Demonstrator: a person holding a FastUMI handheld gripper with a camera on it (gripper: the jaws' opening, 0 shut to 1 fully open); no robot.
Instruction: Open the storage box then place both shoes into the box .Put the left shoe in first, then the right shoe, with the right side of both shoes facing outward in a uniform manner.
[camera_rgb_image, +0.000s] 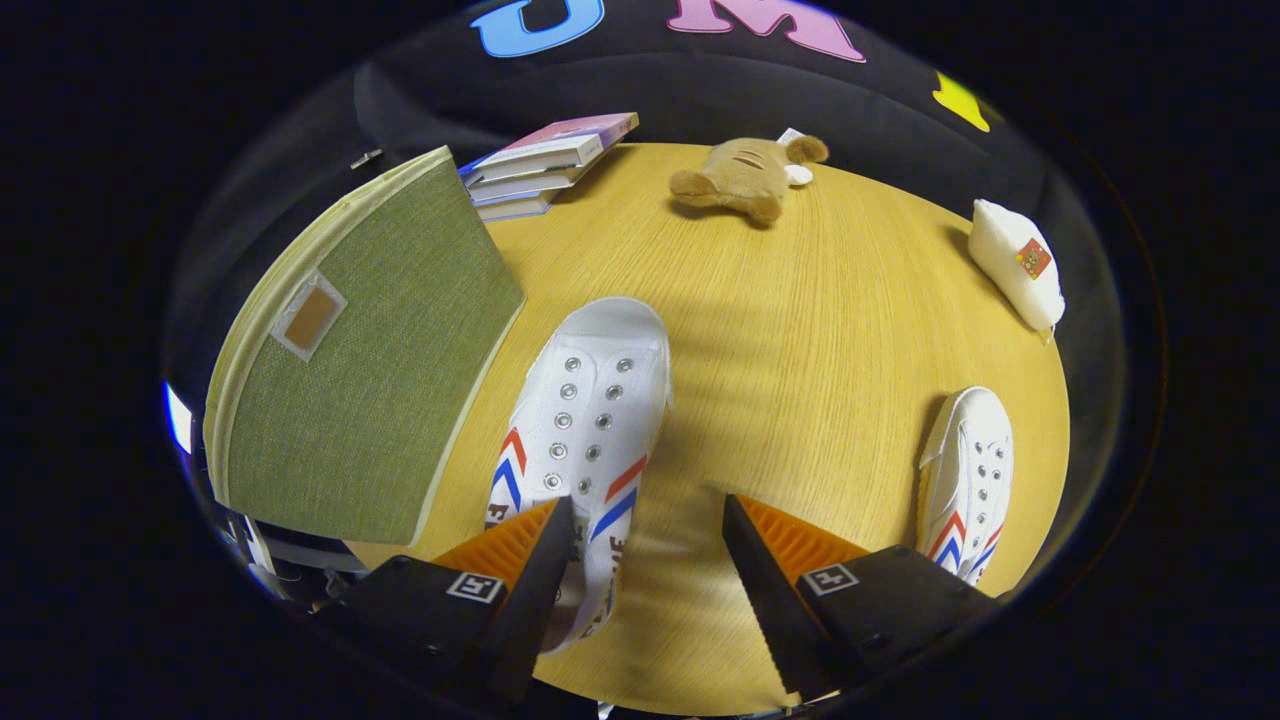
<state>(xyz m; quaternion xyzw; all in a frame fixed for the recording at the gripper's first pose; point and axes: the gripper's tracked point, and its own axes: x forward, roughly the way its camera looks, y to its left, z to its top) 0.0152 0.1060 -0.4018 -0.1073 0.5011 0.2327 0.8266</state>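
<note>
A: How stands the gripper (648, 520)?
B: It points down at the table (800, 330), jaws open, holding nothing.
A: And the shoes?
B: Near shoe (590, 420) lies by one finger, beside the green storage box (370, 350); the second shoe (968, 480) is well apart.

— What do we see between our fingers?

— Our gripper (648, 520) is spread wide over the wooden table (800, 330); the near shoe (585, 430) sits at our left finger, lower centre.

— And the rest?

— We see the second shoe (968, 480) lower right, the green storage box (370, 350) at left, lid closed, books (545, 160) upper left, and a plush toy (745, 178) at top.
</note>
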